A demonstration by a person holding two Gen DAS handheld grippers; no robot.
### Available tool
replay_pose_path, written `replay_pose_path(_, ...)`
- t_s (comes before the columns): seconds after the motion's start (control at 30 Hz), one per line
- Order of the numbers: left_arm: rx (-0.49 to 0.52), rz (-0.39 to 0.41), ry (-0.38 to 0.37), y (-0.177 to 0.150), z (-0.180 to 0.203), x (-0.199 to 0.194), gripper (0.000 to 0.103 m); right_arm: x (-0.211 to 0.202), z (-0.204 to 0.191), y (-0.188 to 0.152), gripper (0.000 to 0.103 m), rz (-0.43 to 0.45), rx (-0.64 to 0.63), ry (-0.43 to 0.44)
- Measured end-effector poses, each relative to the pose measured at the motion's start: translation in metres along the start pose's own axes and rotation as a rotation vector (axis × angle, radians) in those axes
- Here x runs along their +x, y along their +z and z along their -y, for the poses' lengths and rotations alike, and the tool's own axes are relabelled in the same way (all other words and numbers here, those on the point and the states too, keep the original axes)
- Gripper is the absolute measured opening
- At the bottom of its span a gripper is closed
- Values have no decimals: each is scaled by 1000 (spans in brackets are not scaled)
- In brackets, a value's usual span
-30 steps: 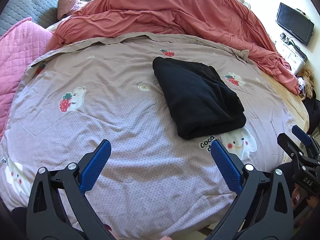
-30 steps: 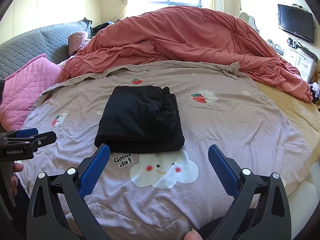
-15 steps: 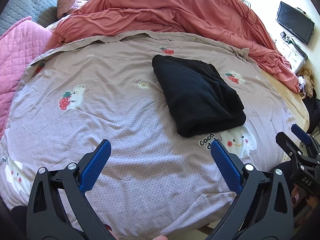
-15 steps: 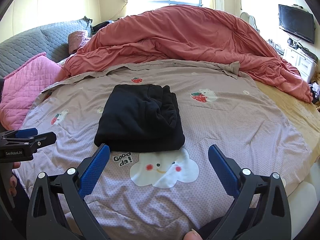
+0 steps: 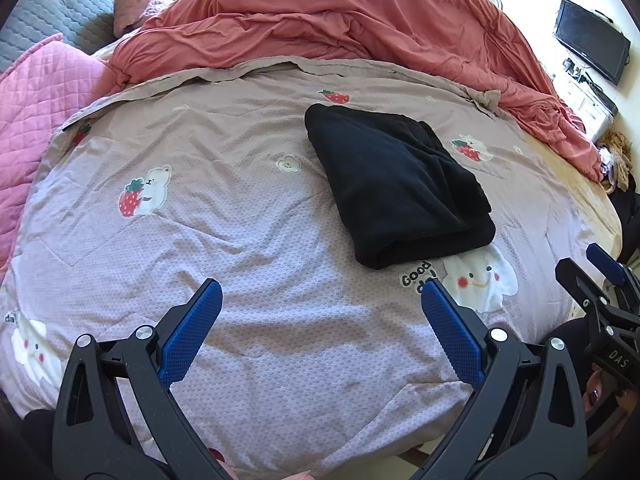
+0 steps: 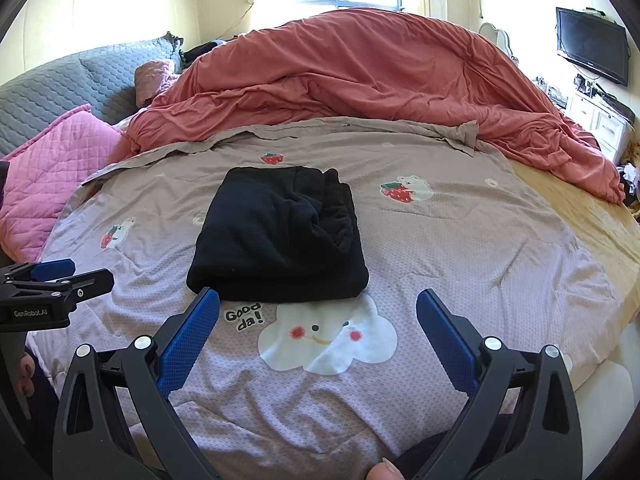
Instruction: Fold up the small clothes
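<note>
A black garment (image 5: 396, 184) lies folded into a thick rectangle on the mauve cartoon-print bedspread (image 5: 224, 216). In the right wrist view the same garment (image 6: 280, 236) sits just beyond my fingertips, above a white cloud print. My left gripper (image 5: 320, 300) is open over bare bedspread, to the left of and nearer than the garment. My right gripper (image 6: 318, 308) is open too, with nothing between its blue pads, hovering just short of the garment's near edge. Each gripper appears at the edge of the other's view.
A rumpled red duvet (image 6: 360, 80) is heaped across the far side of the bed. A pink quilted blanket (image 6: 48, 176) and grey pillows (image 6: 80, 76) lie at the left. A television (image 6: 592, 46) and white drawers stand at the right, past the bed's tan edge (image 6: 592, 224).
Both grippers have stayed open and almost still. The left view has shifted slightly, so the garment sits a little higher in it.
</note>
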State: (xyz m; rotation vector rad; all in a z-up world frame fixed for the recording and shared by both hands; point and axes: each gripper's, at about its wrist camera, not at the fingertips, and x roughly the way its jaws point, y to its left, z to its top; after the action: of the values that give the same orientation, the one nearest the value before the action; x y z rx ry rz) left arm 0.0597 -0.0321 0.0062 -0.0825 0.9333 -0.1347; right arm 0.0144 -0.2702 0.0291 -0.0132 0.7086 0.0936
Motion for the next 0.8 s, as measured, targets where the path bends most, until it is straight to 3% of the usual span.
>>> replay_pose_path(0.47,4,7,2,0,-2,-1,94,-2,5,2,98,1,3,-4)
replay_pose_path(0.6,-9,12,-51,1,-5,-1,94,-4,7,2,98,0,13,-16)
replay_pose_path(0.67,-16,3,-70,1,-6,0,94,-6,11,3,98,2,25,-20)
replay_pose_path(0.8,-52,-48,-37,2,-13,8,94,-14,21,6,98,29,59,-34)
